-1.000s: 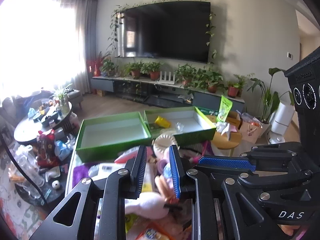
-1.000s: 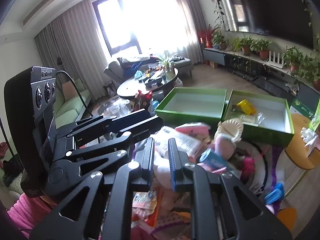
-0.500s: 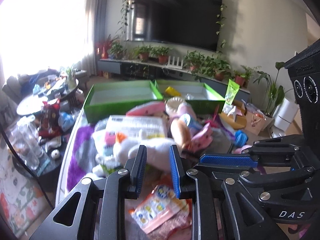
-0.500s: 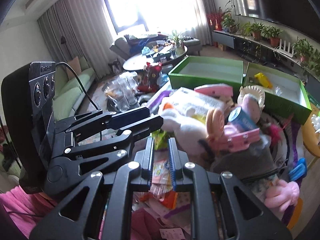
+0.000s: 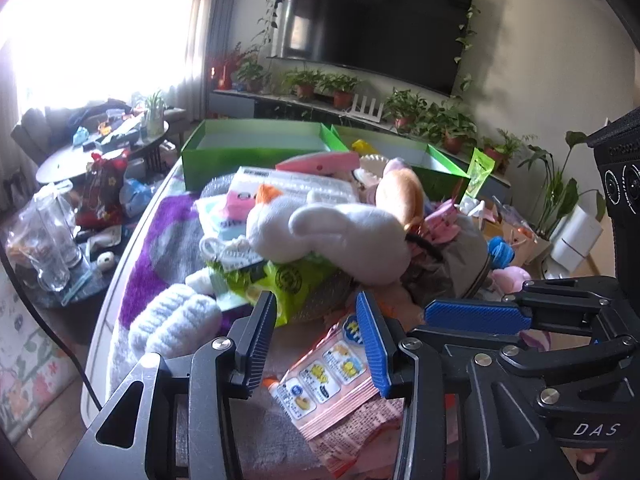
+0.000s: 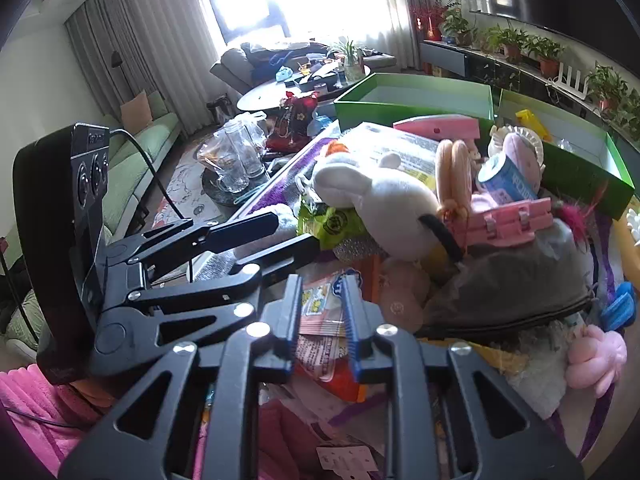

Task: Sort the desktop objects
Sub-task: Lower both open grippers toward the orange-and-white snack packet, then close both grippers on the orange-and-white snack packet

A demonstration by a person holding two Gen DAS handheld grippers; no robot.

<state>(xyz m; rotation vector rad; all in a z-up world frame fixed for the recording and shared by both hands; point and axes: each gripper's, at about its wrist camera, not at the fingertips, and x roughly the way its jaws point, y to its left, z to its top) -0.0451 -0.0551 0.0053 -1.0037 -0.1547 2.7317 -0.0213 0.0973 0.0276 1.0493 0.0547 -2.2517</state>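
Item: cluttered table draped in a purple-and-grey patterned cloth [image 5: 160,236], heaped with goods for sorting. Change noted: both hand-held grippers have dropped from a view over the whole heap to just above its near edge, and their jaws have just been opening. Left gripper [image 5: 316,320]: jaws now well parted, nothing pressed between the pads; below them lies a flat pink printed snack packet [image 5: 336,380], just beside a crumpled lime-green foil packet [image 5: 288,280]. Right gripper [image 6: 322,304]: jaws slightly parted, framing the same pink packet, not clamped on it. Judgement: first pick being set up, likely that packet. Behind it: white plush rabbit with long ears [image 5: 332,228] atop the heap; two open green cardboard box trays [image 5: 248,148] at the table's far edge, the left one seemingly empty, the right holding a yellow item. Compared with a second ago, the trays sit farther up the left wrist view and the rabbit looms larger.
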